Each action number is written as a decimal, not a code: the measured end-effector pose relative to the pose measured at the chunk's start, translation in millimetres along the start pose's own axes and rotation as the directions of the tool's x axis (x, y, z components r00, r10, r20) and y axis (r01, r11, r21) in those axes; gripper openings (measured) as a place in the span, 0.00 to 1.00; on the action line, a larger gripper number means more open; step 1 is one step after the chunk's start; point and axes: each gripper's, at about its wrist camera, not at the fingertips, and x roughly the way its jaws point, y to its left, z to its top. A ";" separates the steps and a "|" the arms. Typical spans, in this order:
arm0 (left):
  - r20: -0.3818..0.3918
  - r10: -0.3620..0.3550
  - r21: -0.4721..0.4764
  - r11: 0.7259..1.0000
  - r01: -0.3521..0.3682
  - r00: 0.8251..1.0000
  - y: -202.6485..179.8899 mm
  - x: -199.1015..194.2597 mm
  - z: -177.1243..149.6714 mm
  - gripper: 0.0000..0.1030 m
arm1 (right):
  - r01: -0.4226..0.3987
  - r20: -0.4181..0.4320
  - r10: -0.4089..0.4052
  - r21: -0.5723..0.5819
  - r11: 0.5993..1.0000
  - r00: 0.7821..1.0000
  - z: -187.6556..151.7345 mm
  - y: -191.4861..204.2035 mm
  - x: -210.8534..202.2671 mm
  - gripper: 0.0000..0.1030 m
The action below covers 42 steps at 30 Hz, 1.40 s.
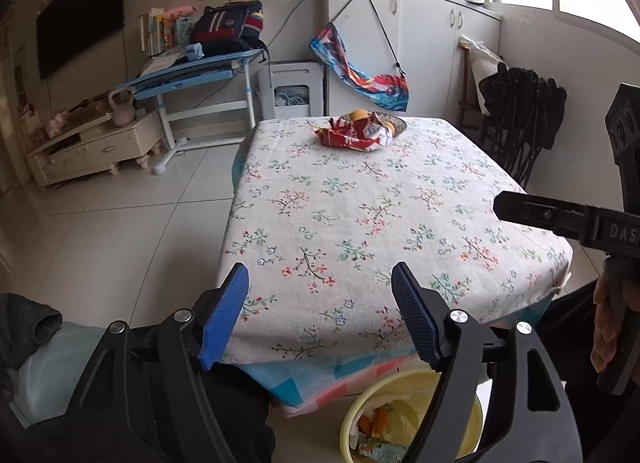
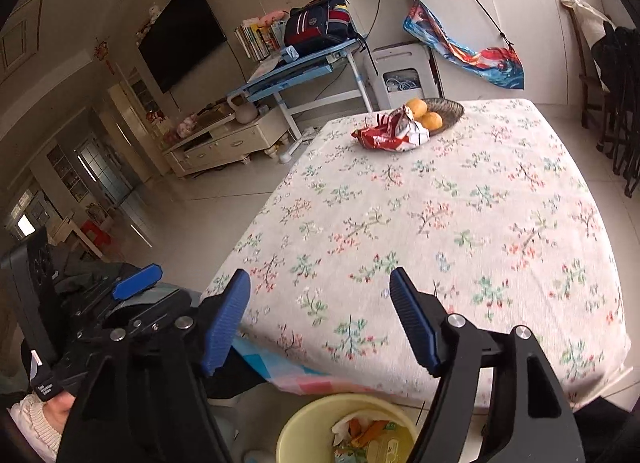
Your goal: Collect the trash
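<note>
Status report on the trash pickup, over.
Both hand-held grippers, left and right, open, empty. Red wrapper at table's far end beside fruit basket. Yellow bin below. Nothing blocking.

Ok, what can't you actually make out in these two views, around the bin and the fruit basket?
- Yellow bin: cut off by the bottom edge in both views and partly covered by gripper fingers, so its full contents are unseen.
- Basket: in the left view the red wrapper hides most of it.
- Small carton in the bin: print too small to read.
- Table's near underside: hidden by the tablecloth.

Home living room: wall TV (image 2: 182,33), floral-cloth dining table (image 2: 440,223).
</note>
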 end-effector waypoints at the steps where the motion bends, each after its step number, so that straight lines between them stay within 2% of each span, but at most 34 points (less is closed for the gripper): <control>1: 0.006 0.005 -0.021 1.000 -0.005 1.000 4.7 2.1 1.0 0.70 | 0.011 0.007 -0.011 -0.010 1.000 1.000 8.2 -0.4 7.4 0.72; 5: 0.017 0.019 -0.090 0.996 -0.018 1.000 19.6 10.5 -1.6 0.72 | 0.050 0.012 -0.050 -0.024 0.998 0.999 37.9 -10.3 42.3 0.74; 10: 0.044 0.025 -0.108 0.994 -0.020 0.999 23.8 16.6 1.0 0.76 | 0.127 0.002 -0.127 -0.040 0.991 0.992 73.7 -32.3 94.4 0.74; 14: 0.038 0.023 -0.082 0.996 -0.020 0.999 19.2 25.1 2.5 0.76 | 0.150 0.001 -0.151 0.091 0.984 0.989 99.5 -72.5 124.4 0.74; 19: 0.026 0.022 -0.060 0.998 -0.021 0.999 13.1 36.3 8.3 0.76 | 0.153 -0.013 -0.155 0.259 0.954 0.988 122.7 -119.1 160.3 0.74; 24: 0.009 0.029 -0.028 0.999 -0.029 1.000 6.2 42.2 6.0 0.76 | 0.148 -0.033 -0.146 0.338 0.929 0.989 127.8 -141.0 186.9 0.74; 25: 0.009 0.033 -0.017 0.999 -0.033 0.999 4.1 42.6 5.4 0.76 | 0.144 -0.033 -0.141 0.341 0.929 0.989 127.8 -142.2 190.5 0.72; 27: 0.008 0.037 0.002 0.999 -0.037 0.999 0.8 43.4 4.8 0.76 | 0.127 -0.042 -0.120 0.358 0.925 0.992 126.9 -145.3 196.9 0.58; 28: 0.007 0.038 0.010 0.999 -0.038 0.999 -1.3 44.0 4.9 0.76 | 0.116 -0.044 -0.107 0.367 0.923 0.993 125.9 -146.9 199.0 0.47; 30: 0.007 0.039 0.019 0.999 -0.039 0.999 -4.6 44.8 5.3 0.76 | 0.093 -0.034 -0.086 0.375 0.922 0.996 124.2 -146.9 197.8 0.44; 31: 0.007 0.039 0.021 0.999 -0.039 0.999 -4.5 44.4 5.2 0.76 | 0.083 -0.030 -0.077 0.374 0.924 0.997 123.7 -146.5 196.5 0.40; 32: 0.007 0.040 0.022 0.999 -0.040 0.999 -5.4 43.9 5.0 0.76 | 0.063 -0.026 -0.058 0.375 0.925 0.998 121.6 -145.9 193.5 0.30; 35: 0.010 0.040 0.019 0.999 -0.040 0.999 -5.1 42.4 5.6 0.76 | 0.049 -0.019 -0.045 0.373 0.927 0.999 118.8 -143.0 181.2 0.25; 42: 0.025 0.048 0.031 0.998 -0.049 0.999 -7.0 37.9 3.7 0.76 | -0.013 0.022 0.006 0.365 0.931 1.000 105.2 -132.9 135.6 0.23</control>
